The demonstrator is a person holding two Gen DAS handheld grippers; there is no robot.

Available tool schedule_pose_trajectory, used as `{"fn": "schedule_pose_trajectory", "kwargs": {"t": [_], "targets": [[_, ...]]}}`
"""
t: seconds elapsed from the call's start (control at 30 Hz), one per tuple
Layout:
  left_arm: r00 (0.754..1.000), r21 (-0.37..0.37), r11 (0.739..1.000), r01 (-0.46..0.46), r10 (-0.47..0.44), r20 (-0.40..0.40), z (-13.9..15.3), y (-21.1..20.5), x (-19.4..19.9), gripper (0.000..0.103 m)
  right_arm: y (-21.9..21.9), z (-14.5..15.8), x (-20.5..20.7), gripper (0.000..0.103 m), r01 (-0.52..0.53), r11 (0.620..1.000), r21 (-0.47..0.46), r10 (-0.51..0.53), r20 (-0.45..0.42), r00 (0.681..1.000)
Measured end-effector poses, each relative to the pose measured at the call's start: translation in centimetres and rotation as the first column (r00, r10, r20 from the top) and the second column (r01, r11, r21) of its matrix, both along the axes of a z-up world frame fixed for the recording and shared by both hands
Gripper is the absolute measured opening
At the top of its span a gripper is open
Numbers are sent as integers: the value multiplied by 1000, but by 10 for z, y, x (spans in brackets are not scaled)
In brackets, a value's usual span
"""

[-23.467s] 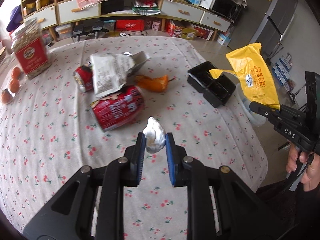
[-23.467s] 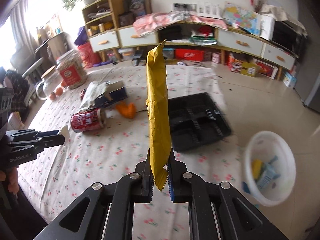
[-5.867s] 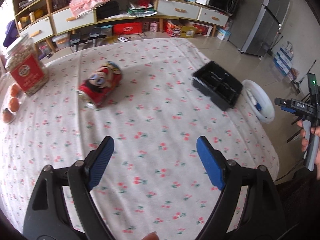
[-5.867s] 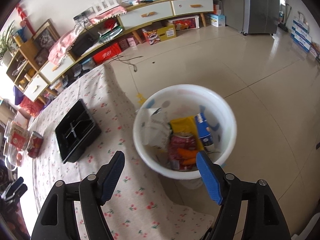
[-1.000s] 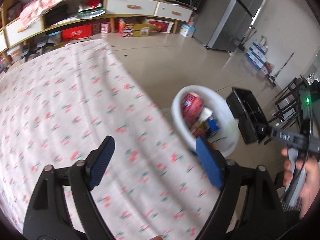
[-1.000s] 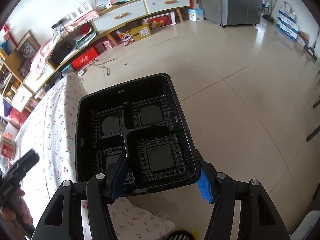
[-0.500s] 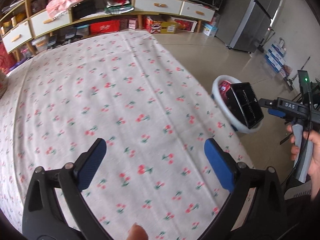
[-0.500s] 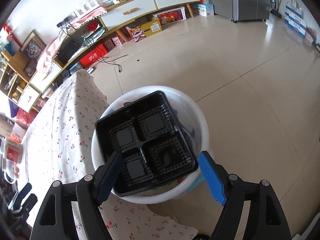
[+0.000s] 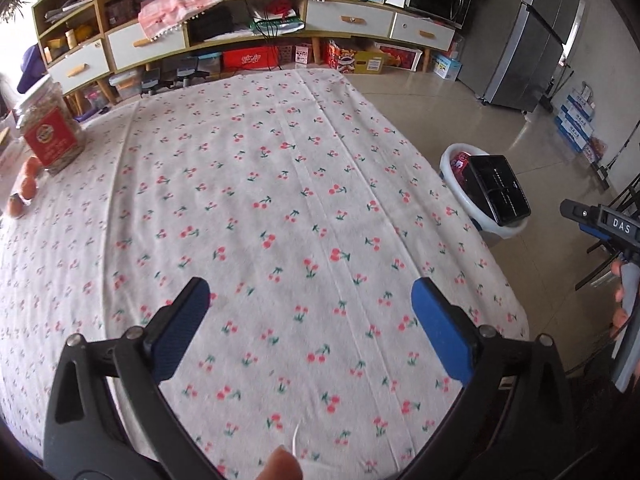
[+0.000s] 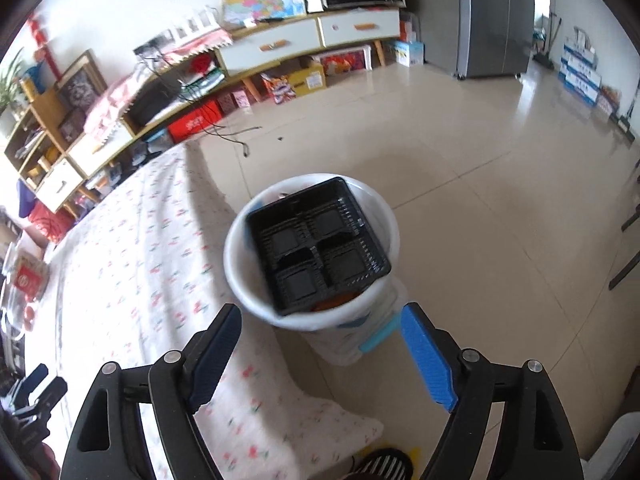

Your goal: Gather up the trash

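Note:
A black four-compartment plastic tray point(image 10: 318, 245) lies tilted on top of the trash in the white bin point(image 10: 248, 284) on the floor beside the table. It also shows in the left wrist view point(image 9: 499, 190), sticking out of the bin point(image 9: 450, 160) next to a red can point(image 9: 459, 163). My right gripper point(image 10: 322, 336) is open and empty, above and just short of the bin. My left gripper point(image 9: 310, 320) is open and empty over the near part of the cherry-print tablecloth point(image 9: 256, 200). The right gripper's side shows at the right edge of the left wrist view point(image 9: 600, 222).
A jar with a red label point(image 9: 50, 136) and small orange fruits point(image 9: 24, 188) stand at the table's far left. Shelves and drawers point(image 9: 248, 28) line the far wall. A fridge point(image 9: 532, 36) stands at the right. Tiled floor point(image 10: 480, 180) surrounds the bin.
My right gripper has let go of the black tray into the bin and drawn back from it. My left gripper has swung back over the table.

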State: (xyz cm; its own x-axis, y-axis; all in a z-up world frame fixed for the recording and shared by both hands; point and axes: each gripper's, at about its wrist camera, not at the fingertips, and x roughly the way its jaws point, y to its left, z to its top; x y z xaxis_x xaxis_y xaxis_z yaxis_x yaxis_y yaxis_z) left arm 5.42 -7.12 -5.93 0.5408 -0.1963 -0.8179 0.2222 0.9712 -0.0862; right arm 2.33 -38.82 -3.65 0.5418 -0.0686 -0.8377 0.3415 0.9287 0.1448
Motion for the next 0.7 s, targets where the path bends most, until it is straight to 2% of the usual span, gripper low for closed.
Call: {"fn": "schedule_pose_trajectory", "kwargs": {"t": [0.13,0.27,0.53,0.7], "targets": [[999,15,1000,-7,6,37,15,0,-28,100,31,17,-29,84,-35,999,-36,37,52,998],[996,23,1000,-20,18,83,28,1,-54,100,58,29,-61,85,-26,993,-113,37,95,995],[971,18,984,-177,172,167,38,26,-86,100,102,45,-107,92,-57,981,-188,100,229,968],[956,35,976,-213,201,213,43,31,-93,100,127,45,-119,92,-90,966,-243,151,243,958]]}}
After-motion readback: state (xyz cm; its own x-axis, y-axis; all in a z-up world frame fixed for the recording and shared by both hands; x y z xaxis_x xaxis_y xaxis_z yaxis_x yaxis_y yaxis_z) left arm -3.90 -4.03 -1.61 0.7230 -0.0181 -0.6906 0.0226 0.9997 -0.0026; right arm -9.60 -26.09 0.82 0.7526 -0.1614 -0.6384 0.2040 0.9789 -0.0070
